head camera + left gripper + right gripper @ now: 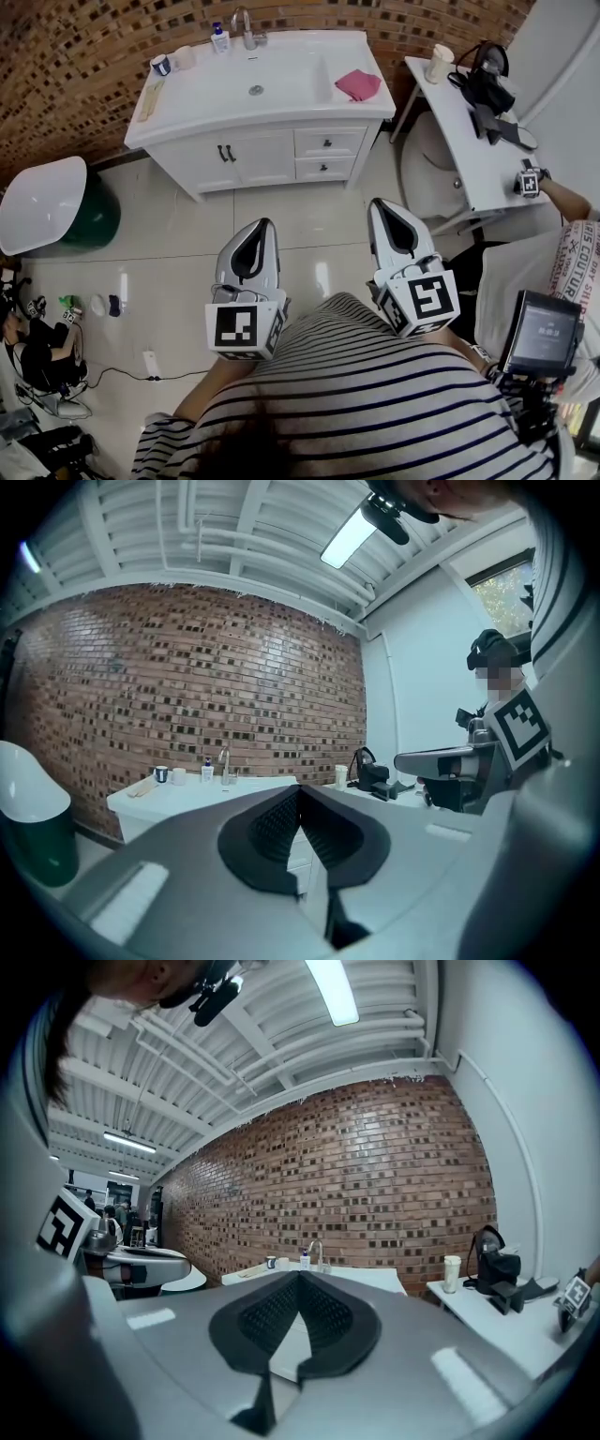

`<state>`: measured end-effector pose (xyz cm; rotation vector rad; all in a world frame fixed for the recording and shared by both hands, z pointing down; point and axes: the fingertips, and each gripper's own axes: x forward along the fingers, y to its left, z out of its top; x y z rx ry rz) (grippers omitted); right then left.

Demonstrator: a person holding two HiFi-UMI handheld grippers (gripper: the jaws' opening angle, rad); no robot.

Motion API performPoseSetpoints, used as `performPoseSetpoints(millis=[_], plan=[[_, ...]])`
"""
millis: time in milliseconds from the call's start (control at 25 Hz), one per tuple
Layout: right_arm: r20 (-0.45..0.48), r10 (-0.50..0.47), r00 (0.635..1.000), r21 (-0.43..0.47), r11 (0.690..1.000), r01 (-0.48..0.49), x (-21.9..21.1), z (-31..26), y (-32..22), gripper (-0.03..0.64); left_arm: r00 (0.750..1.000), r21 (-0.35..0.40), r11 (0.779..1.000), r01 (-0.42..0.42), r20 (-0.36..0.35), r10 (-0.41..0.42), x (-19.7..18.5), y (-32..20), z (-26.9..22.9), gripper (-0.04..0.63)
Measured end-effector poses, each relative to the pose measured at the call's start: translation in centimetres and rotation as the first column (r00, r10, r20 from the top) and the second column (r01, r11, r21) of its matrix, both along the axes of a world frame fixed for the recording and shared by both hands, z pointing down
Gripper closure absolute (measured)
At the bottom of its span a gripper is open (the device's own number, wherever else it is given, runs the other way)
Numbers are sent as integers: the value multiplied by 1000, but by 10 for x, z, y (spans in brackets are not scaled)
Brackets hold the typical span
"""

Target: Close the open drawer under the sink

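The white sink cabinet point(234, 155) stands at the far side of the tiled floor, with two doors and two small drawers point(327, 143) stacked at its right. Both drawer fronts look flush with the cabinet face from here. My left gripper point(261, 225) and my right gripper point(379, 202) hover side by side above the floor, well short of the cabinet, both pointing at it. Each is shut with nothing between its jaws. The left gripper view has the left gripper point(298, 787) aimed at the sink point(202, 794). The right gripper point(298, 1274) faces the same counter point(323, 1274).
A pink cloth point(358, 84), a soap bottle point(219, 37), a faucet point(247, 28) and a cup point(161, 64) sit on the countertop. A white table point(478, 159) with a paper cup point(439, 64) and black bag point(487, 84) stands right. A white-and-green tub point(47, 202) stands left.
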<state>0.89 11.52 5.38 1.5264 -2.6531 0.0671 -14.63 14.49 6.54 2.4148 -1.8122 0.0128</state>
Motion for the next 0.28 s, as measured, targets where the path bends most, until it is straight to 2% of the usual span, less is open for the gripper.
performPoseSetpoints(millis=[280], plan=[[12, 0, 1000, -28, 1000, 0, 9, 7, 1, 617, 1000, 2, 1000, -4, 2, 4, 10, 1, 1, 580]])
